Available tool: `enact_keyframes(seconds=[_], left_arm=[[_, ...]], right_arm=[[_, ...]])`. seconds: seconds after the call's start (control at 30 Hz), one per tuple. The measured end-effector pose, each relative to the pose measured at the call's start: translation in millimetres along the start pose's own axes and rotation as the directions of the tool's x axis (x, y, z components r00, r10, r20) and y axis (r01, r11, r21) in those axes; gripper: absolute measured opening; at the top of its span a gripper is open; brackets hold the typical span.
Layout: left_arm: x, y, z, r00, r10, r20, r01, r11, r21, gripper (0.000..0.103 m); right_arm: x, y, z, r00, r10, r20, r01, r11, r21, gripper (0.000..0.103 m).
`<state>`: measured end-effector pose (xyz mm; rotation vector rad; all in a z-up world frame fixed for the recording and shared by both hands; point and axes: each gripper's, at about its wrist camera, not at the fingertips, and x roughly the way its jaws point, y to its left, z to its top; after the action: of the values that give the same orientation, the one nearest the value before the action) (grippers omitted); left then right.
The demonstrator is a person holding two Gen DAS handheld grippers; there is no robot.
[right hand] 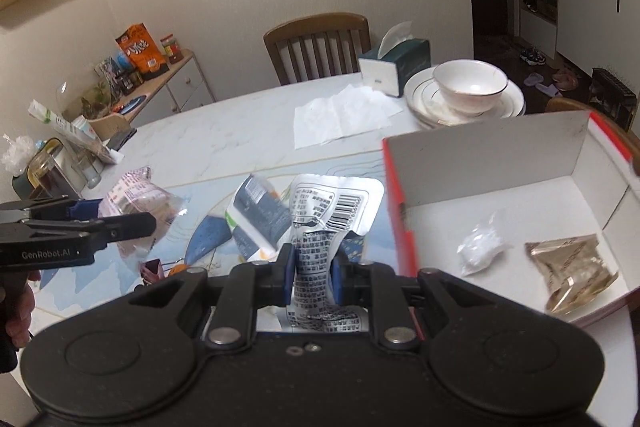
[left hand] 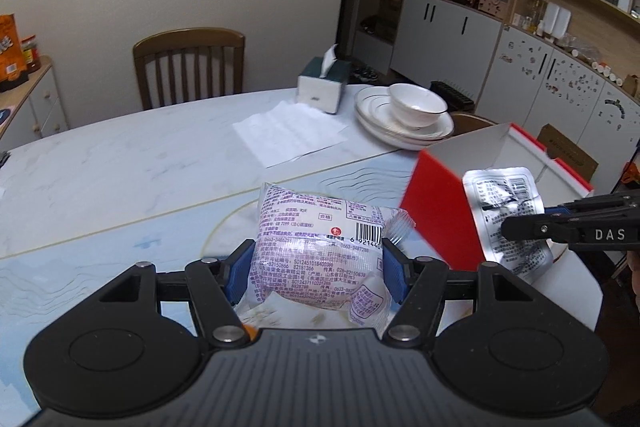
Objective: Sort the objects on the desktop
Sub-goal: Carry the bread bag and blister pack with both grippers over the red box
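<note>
Pinching a purple-printed snack packet (left hand: pixel 320 259) between its blue pads, the left hand-held gripper (left hand: pixel 318 273) holds it above the marble tabletop (left hand: pixel 120 163). The right hand-held gripper (right hand: pixel 312 275) is pressed tight on a crumpled silver foil packet (right hand: pixel 332 215), just beside a red-sided white box (right hand: pixel 484 155) that contains two small packets.

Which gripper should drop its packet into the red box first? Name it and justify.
Right. The right gripper, shut on the silver packet, sits just beside the red box. The left gripper, holding the purple snack packet, looks farther from it.
</note>
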<state>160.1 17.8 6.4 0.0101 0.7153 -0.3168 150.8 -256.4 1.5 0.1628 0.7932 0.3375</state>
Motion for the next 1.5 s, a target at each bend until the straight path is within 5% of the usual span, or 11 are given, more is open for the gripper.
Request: enact_keyframes(seconds=[1.0, 1.5], left_arm=[[72, -150, 39, 0.992, -0.125, -0.035, 0.129, 0.982, 0.139, 0.064], [118, -214, 45, 0.976, -0.172, -0.131, 0.201, 0.947, 0.250, 0.064]], right_arm=[[-38, -147, 16, 0.995, -0.083, 0.048, 0.078, 0.993, 0.093, 0.017], [-29, -202, 21, 0.992, -0.127, 0.014, 0.124, 0.984, 0.132, 0.017]])
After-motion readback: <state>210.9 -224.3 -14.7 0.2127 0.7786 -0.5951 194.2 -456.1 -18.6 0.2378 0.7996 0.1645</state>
